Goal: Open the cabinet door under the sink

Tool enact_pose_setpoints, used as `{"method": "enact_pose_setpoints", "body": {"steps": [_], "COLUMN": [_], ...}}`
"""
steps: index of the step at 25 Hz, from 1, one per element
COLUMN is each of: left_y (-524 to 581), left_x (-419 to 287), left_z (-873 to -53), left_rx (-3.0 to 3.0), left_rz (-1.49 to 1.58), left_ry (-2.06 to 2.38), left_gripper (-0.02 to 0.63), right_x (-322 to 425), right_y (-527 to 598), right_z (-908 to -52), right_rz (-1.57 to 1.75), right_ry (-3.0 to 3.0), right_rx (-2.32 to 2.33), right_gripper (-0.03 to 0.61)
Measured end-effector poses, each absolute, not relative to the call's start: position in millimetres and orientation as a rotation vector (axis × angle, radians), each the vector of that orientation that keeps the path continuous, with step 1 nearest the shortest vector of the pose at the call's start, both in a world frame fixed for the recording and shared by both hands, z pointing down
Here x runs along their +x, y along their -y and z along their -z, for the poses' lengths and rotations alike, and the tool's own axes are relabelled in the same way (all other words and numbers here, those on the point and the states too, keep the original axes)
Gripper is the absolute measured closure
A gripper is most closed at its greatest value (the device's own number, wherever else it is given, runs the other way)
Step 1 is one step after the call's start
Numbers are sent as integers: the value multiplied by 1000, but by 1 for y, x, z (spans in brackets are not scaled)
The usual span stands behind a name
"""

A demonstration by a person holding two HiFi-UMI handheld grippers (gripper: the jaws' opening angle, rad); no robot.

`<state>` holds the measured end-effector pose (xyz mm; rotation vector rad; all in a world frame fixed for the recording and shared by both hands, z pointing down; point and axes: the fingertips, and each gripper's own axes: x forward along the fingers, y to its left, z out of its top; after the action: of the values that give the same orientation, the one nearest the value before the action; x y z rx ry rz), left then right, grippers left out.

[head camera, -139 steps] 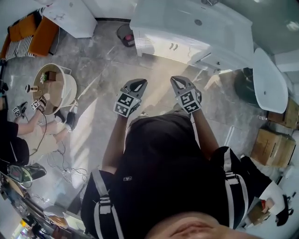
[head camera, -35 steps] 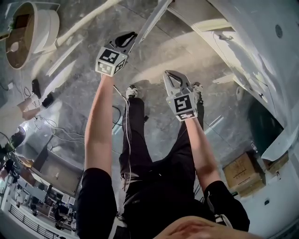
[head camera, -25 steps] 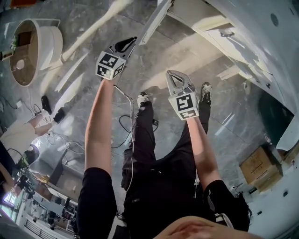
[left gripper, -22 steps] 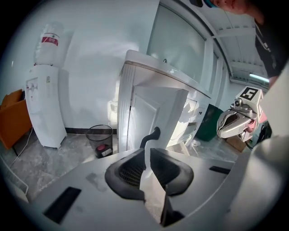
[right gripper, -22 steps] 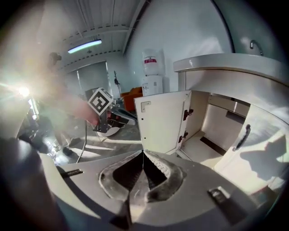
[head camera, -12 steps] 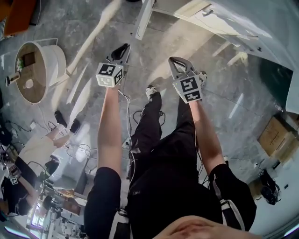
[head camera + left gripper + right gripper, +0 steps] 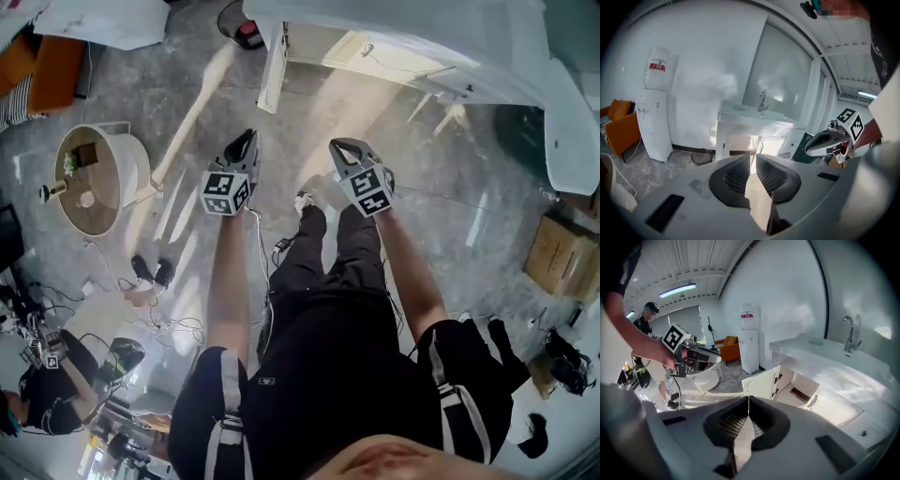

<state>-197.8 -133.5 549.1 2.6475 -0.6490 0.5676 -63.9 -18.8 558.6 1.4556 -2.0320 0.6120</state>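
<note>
The white sink cabinet [image 7: 394, 42] stands at the top of the head view. Its left door [image 7: 271, 67] is swung wide and juts toward me; in the right gripper view this open door [image 7: 761, 383] shows two dark handles beside the bare cabinet interior [image 7: 797, 391]. My left gripper [image 7: 244, 148] hangs in the air well short of the door, its jaws a narrow gap apart with nothing between them [image 7: 753, 159]. Beside it, my right gripper [image 7: 343, 150] is shut and empty [image 7: 749, 400]. Both point at the cabinet from a distance.
A water dispenser [image 7: 654, 117] stands left of the cabinet, with a dark bin [image 7: 702, 156] by its foot. A round white side table [image 7: 98, 178] is on the left, cardboard boxes [image 7: 562, 258] on the right. Cables and another person [image 7: 37, 403] are at the lower left.
Both grippers have risen and pulled back from the floor and the cabinet. The left gripper has come away from the door's edge. The door stays swung wide.
</note>
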Motion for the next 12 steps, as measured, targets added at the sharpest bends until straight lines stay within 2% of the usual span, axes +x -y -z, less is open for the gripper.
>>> {"method": "enact_pose_setpoints", "body": {"steps": [12], "left_y": [53], "left_x": [-159], "left_z": [-449], "left_rx": [2728], "left_rz": [-560], "left_ry": [599], "left_gripper": [568], "right_x": [-61], "right_y": [-26], "right_z": [-467], "right_rz": [-530], "right_ry": [2114], "right_rx": [1448], "right_gripper": [518]}}
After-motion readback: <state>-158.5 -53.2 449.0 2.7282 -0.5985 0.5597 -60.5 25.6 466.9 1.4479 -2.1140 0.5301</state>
